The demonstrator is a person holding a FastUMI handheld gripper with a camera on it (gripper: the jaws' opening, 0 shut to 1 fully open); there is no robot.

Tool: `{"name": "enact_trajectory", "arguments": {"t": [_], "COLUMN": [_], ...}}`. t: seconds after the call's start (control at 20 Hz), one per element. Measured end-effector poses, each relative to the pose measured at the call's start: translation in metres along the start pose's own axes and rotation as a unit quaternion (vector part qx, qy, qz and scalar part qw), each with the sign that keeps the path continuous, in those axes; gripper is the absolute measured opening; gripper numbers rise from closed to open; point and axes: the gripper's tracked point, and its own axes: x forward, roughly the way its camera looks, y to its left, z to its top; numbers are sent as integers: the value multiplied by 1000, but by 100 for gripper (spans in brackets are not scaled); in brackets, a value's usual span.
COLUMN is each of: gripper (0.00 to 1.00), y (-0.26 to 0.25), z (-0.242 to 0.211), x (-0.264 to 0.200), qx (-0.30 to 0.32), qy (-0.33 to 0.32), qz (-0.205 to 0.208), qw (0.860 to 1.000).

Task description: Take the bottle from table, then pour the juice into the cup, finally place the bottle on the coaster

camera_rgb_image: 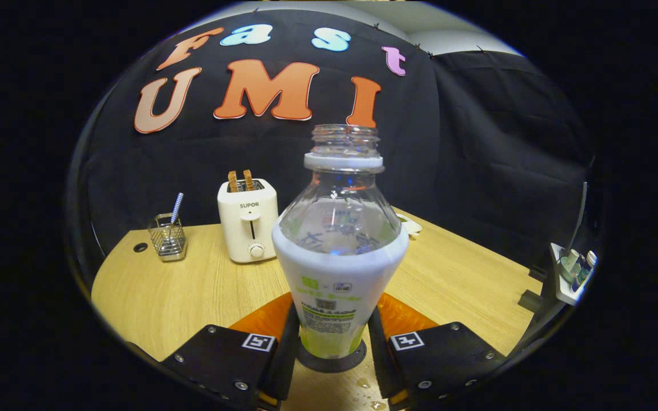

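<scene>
With the bottle [337,251] standing upright between my fingers, I read this as the closing step. It has no cap, its upper half looks clear and empty, and its base sits on a dark round coaster [332,361] just ahead of the fingertips. The gripper [332,348] flanks the lower label; both fingers lie against the sides, but I cannot tell whether they press or have just let go.

Judgement on progress: taking and pouring appear done, going by the empty look of the bottle and a few drops [363,383] on the table [192,285] near the coaster. I see no cup from here, so the pour itself is unconfirmed. Left: open the fingers and back away without tipping the bottle.

Beyond, to my left: a toaster [248,221] with two slices up, then a wire holder [167,236] with a striped straw.
</scene>
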Motion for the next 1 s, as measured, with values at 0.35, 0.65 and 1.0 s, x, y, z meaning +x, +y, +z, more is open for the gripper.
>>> {"name": "enact_trajectory", "arguments": {"t": [0.35,0.65,1.0], "gripper": [63,67,93], "y": [7,-1,7], "z": [-30,-39,-43], "x": [19,16,2], "qx": [-7,19,43], "qy": [37,46,57], "qz": [-2,-23,0], "qw": [999,998,997]}}
